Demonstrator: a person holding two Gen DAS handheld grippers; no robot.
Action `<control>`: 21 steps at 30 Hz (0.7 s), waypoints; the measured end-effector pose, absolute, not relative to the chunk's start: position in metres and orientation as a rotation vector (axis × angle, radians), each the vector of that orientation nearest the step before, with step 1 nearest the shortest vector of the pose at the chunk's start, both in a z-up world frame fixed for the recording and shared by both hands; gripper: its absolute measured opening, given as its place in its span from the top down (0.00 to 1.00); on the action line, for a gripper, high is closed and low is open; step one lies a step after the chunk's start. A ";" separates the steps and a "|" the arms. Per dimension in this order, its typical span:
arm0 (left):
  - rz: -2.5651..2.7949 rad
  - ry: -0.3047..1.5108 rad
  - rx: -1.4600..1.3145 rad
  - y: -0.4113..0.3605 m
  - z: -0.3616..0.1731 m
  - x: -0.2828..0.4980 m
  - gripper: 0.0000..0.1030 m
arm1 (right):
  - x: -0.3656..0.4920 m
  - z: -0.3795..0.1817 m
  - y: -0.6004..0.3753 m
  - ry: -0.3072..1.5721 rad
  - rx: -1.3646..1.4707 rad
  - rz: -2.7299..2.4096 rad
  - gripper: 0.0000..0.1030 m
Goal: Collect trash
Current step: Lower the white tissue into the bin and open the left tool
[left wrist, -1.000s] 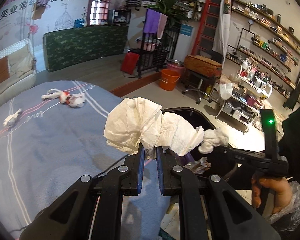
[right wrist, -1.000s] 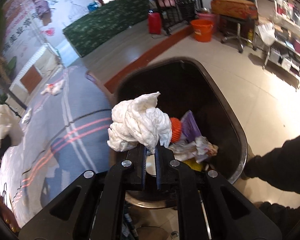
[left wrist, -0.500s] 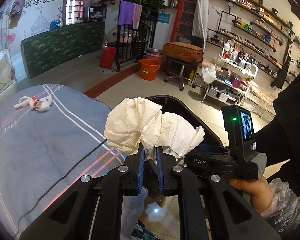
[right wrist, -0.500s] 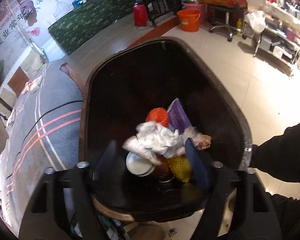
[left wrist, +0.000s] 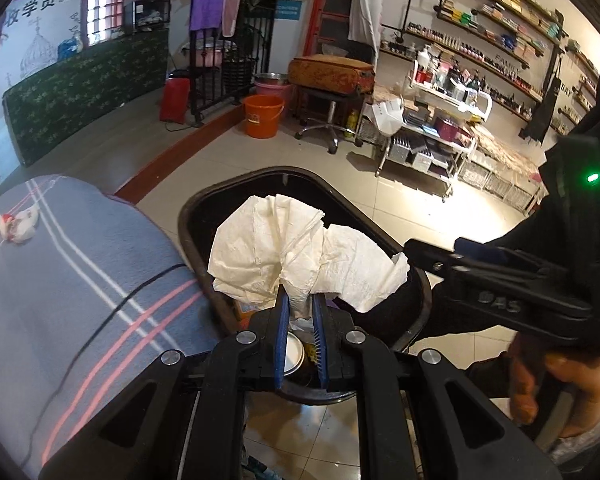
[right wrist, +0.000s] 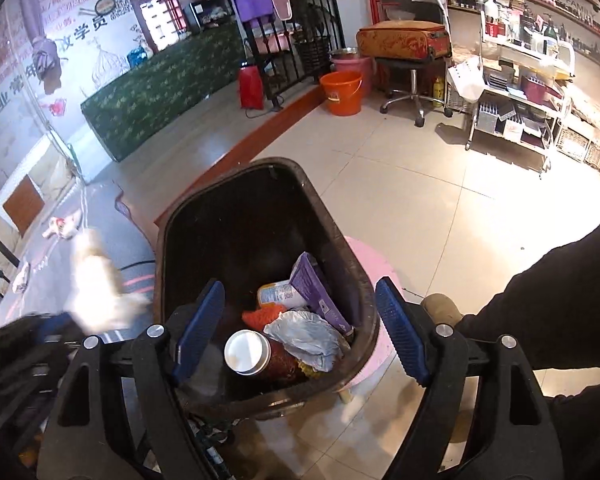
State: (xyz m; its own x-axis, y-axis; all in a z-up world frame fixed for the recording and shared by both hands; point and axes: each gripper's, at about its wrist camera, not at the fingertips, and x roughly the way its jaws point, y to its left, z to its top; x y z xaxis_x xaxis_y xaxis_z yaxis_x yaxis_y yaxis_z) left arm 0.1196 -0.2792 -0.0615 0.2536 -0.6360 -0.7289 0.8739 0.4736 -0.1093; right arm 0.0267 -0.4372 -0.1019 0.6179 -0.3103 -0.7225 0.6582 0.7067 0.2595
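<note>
White tissue wad (left wrist: 300,264) pinched in left claw (left wrist: 300,312), bin (left wrist: 196,216) just below: drop step, release next; right claw (right wrist: 300,332) spread, empty.

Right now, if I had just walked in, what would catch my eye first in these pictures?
Probably the big crumpled white tissue, pinched in the left gripper above the dark trash bin. Next, the right gripper, wide open over the bin, where a can and purple packet lie. Behind stands an orange bucket.
</note>
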 end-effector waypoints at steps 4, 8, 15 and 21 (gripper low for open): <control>-1.068 0.841 0.375 -0.296 -0.077 0.119 0.88 | 0.019 -0.098 -0.438 0.691 0.549 -0.606 0.19; -1.076 0.885 0.395 -0.310 -0.092 0.121 0.88 | 0.015 -0.098 -0.442 0.689 0.551 -0.633 0.19; -1.090 0.916 0.448 -0.327 -0.104 0.122 0.88 | 0.008 -0.101 -0.453 0.690 0.564 -0.684 0.19; -1.103 0.937 0.478 -0.334 -0.110 0.127 0.64 | 0.004 -0.100 -0.457 0.686 0.572 -0.704 0.19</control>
